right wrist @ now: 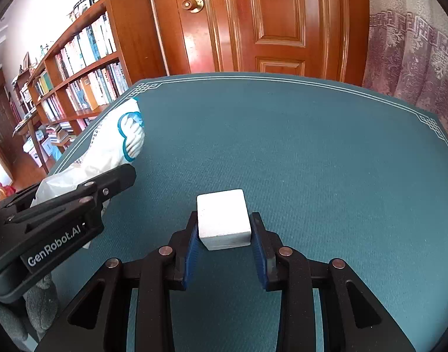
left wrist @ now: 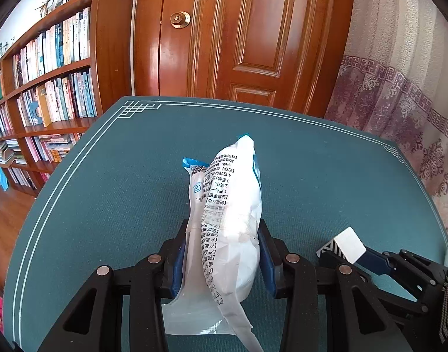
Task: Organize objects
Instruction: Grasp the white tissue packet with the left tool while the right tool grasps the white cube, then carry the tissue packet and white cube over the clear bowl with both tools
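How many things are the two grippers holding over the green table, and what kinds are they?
Bag: 1, white, clamped in the left gripper
Block: 1, white, between the jaws of the right gripper
Total: 2

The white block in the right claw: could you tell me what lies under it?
The white block sits between the right claw's blue pads on the green table mat. Only mat shows around it; the spot directly beneath is covered by the block itself.
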Demonstrator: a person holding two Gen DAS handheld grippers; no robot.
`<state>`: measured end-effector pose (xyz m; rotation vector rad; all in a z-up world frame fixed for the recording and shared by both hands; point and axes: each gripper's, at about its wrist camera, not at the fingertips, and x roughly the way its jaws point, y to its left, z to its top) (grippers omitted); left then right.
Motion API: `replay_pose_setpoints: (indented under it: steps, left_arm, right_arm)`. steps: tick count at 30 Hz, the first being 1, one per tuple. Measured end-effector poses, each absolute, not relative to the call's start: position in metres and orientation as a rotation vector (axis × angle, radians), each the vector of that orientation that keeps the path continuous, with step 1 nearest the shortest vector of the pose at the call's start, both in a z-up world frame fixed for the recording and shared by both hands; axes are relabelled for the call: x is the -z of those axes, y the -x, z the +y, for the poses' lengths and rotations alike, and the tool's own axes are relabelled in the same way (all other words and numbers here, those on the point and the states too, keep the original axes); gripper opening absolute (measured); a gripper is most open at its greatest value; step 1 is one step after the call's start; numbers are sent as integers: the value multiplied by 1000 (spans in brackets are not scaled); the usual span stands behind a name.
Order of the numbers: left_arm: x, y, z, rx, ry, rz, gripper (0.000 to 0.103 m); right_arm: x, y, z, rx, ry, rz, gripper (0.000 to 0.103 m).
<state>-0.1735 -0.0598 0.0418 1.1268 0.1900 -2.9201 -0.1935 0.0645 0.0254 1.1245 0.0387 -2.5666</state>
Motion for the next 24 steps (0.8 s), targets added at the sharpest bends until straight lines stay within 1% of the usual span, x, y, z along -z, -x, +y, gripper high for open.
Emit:
replay_pose_setpoints:
  steps: [7, 9, 16, 24]
  left_arm:
    - [-49, 166, -52, 2954, -1114, 175, 44]
    - [-52, 164, -48, 2967, -1105, 162, 44]
    - [-62, 154, -32, 3020, -1081, 118, 44]
    - [-70, 144, -14, 3069, -1046, 48, 44]
  right_arm:
    - [-27, 161, 88, 2605, -1144, -1, 34]
    - [-29, 150, 94, 2615, -1143, -13, 31]
    - [-37, 117, 106, 2640, -1127, -27, 31]
    - [-45, 84, 122, 2659, -1105, -90, 31]
